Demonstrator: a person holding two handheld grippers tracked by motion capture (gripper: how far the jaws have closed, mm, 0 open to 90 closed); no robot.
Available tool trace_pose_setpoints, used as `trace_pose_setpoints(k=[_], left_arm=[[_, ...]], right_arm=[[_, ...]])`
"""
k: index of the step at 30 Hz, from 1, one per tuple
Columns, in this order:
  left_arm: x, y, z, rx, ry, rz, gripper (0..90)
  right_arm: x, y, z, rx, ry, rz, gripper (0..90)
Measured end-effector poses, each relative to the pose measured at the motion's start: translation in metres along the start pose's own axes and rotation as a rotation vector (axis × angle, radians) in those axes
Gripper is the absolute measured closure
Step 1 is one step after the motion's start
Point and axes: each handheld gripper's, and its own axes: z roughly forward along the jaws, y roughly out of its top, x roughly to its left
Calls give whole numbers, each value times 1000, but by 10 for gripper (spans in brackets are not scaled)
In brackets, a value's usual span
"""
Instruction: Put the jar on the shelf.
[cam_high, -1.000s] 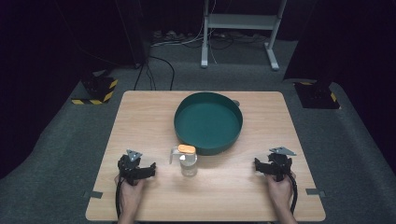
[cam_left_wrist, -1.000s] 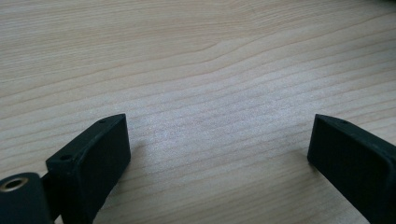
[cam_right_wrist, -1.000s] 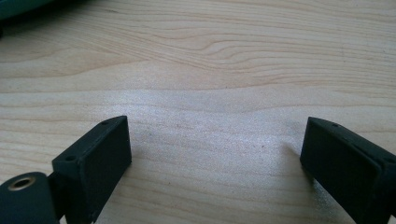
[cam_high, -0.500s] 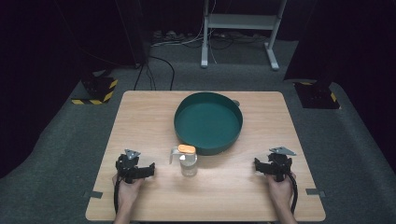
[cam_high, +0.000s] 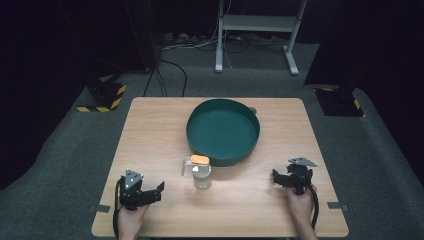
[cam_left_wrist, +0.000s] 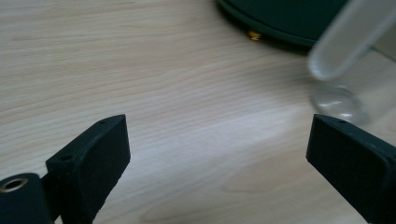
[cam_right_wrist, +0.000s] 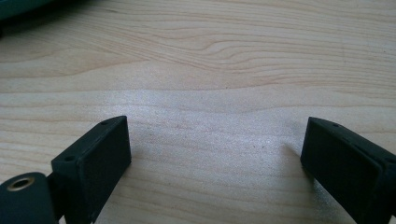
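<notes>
Desk (cam_high: 150, 130) carrying: basin (cam_high: 223, 131) sitting mid-desk toward the far edge; lidded jar (cam_high: 201, 171) standing just before it; left claw (cam_high: 159, 190) and right claw (cam_high: 276, 177) flanking the jar, each well apart.

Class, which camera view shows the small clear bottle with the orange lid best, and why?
The high view: the clear bottle stands whole and upright before the green basin, orange lid visible. The left gripper view catches only a blurred part of it at the right edge; the right gripper view shows bare table.
</notes>
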Motion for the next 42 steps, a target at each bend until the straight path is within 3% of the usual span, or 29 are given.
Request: trace_pose_setpoints(k=[9,22,28,42], left_arm=[[-39,2,-14,-45,-123,46,55],[-85,23,-9,-89,-202,129,90],[-99,32,-1,-100,-212,154,112],[-110,48,25,-94,-157,161,219]], right_arm=[[0,0,0,0,0,0,79],[0,0,0,0,0,0,79],[0,0,0,1,0,0,79],[0,0,0,0,0,0,79]])
